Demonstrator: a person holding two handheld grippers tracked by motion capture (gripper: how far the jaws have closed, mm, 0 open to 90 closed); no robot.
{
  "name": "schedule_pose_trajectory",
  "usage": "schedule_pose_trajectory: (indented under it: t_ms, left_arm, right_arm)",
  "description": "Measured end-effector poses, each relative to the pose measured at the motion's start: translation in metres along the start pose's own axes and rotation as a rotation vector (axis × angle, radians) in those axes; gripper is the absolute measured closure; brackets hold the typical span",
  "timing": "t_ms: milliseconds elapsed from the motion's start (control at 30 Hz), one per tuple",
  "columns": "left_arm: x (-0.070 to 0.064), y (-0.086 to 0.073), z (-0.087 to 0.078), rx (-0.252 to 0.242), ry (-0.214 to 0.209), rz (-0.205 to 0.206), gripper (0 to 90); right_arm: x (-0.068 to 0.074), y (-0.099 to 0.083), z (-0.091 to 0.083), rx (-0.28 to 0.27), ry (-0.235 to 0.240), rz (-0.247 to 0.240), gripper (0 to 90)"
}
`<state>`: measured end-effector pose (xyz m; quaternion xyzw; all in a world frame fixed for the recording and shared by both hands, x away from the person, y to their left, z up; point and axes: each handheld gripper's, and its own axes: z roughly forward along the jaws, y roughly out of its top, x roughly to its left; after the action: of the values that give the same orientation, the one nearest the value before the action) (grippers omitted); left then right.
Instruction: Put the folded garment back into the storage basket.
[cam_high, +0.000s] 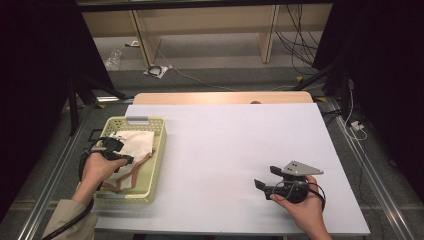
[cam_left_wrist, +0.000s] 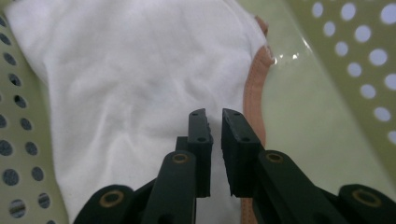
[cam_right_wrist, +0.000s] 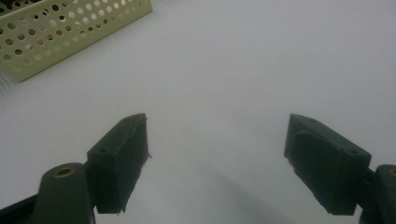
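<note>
The left gripper (cam_left_wrist: 215, 135), nearly closed over the white cloth (cam_left_wrist: 130, 93) in the basket (cam_high: 159, 150), may pinch nothing; the right gripper (cam_right_wrist: 217, 158) waits wide open.

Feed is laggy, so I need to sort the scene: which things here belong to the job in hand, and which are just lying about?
In the job:
- white folded cloth with tan trim
- pale yellow perforated plastic basket
- left hand-held gripper, jaws nearly closed over the cloth
- right hand-held gripper, open over the white table

Lying about:
- clear plastic bottle on the floor
- black cables
</note>
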<state>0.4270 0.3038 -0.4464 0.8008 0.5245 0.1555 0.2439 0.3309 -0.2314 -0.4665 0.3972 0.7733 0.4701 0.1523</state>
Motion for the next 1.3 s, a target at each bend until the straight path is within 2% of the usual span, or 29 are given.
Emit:
schedule_pose_trajectory:
  t_ms: [100,200,367,467,533,700,900,1200,1300]
  left_arm:
    - [0.0,0.001,-0.004,-0.071,0.0,-0.007,69.6]
    - [-0.002,0.003,-0.009,-0.137,-0.021,-0.011,61.2]
    - [-0.005,0.003,-0.014,-0.198,-0.061,-0.02,49.0]
    - [-0.009,0.003,-0.017,-0.225,-0.091,-0.025,43.1]
    - [-0.012,0.003,-0.018,-0.239,-0.108,-0.014,40.6]
    - [-0.02,0.004,-0.022,-0.274,-0.128,0.014,38.2]
    - [-0.032,0.004,-0.026,-0.326,-0.179,0.035,34.5]
    - [-0.048,0.003,-0.033,-0.367,-0.237,0.052,26.8]
    - [-0.053,0.001,-0.034,-0.384,-0.254,0.073,25.4]
  right_arm:
    - [0.0,0.0,0.0,-0.001,0.0,0.002,22.4]
    - [0.0,0.0,0.0,-0.001,0.001,0.0,22.4]
    - [0.0,0.0,-0.001,-0.003,0.001,-0.003,22.4]
    - [0.001,0.0,-0.001,-0.007,0.003,0.0,22.4]
    - [0.001,0.0,0.0,-0.005,0.003,-0.003,22.4]
    - [0.001,0.001,0.0,-0.005,0.004,-0.008,22.3]
    - [0.001,0.0,0.0,-0.007,0.005,-0.006,22.3]
    - [0.001,0.001,0.0,-0.016,0.009,-0.007,22.3]
    - [0.001,0.001,0.0,-0.016,0.011,-0.007,22.2]
